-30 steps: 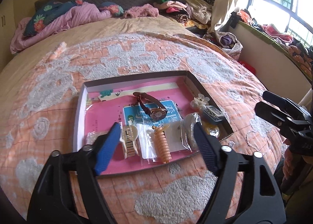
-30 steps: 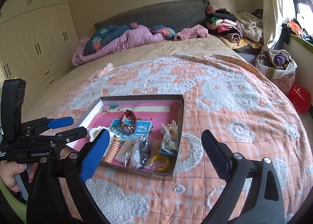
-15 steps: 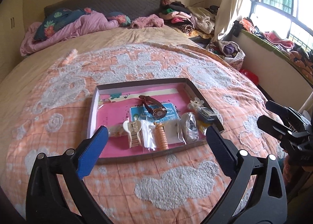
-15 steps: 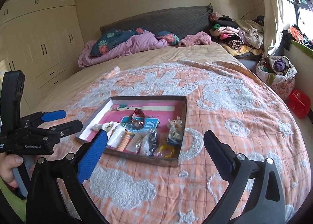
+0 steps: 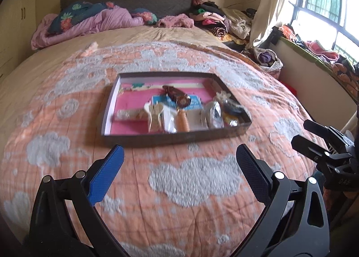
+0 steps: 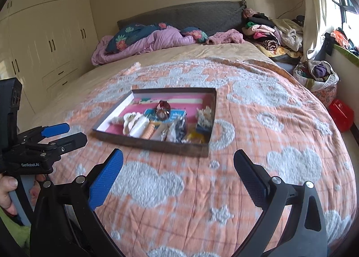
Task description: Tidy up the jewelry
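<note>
Apparently jewelry tray point(image 5: 172, 139) beyond gaping jaws

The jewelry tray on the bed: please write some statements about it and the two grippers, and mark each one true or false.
1. The tray rests on the orange bedspread. True.
2. The left gripper is shut on the watch. False: it is open and empty, short of the tray.
3. The watch lies inside the tray. True.
4. The right gripper holds the orange spiral hair tie. False: it is open; the tie lies in the tray.
</note>
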A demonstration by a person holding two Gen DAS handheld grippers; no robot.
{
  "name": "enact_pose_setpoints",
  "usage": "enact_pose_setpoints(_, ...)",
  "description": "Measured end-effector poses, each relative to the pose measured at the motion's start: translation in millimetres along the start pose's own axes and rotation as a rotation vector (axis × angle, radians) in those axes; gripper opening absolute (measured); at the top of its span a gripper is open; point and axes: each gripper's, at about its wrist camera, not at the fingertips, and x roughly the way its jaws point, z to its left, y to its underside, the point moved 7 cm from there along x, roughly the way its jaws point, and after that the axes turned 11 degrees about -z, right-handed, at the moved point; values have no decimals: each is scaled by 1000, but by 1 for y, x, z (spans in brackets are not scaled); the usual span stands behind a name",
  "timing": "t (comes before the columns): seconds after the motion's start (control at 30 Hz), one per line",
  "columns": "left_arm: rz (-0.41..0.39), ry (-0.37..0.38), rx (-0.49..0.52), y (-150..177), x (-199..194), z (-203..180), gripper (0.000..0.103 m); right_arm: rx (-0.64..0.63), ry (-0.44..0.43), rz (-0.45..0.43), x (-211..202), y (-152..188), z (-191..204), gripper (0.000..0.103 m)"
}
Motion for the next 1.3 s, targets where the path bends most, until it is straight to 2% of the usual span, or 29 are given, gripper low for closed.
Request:
enact_pose_setpoints(0.33, 14, -13, -34, 31, -9, 2, 93, -10, -5, 36, -7, 22, 8, 98)
enact_pose_setpoints(0.7, 16, -52, -41, 33, -17, 6, 93, -22, -30, 51, -11, 30, 20, 98)
enact_pose_setpoints(1.3, 10, -69, -41, 33, -28, 8, 94, -27, -36, 47, -15, 30, 26, 98)
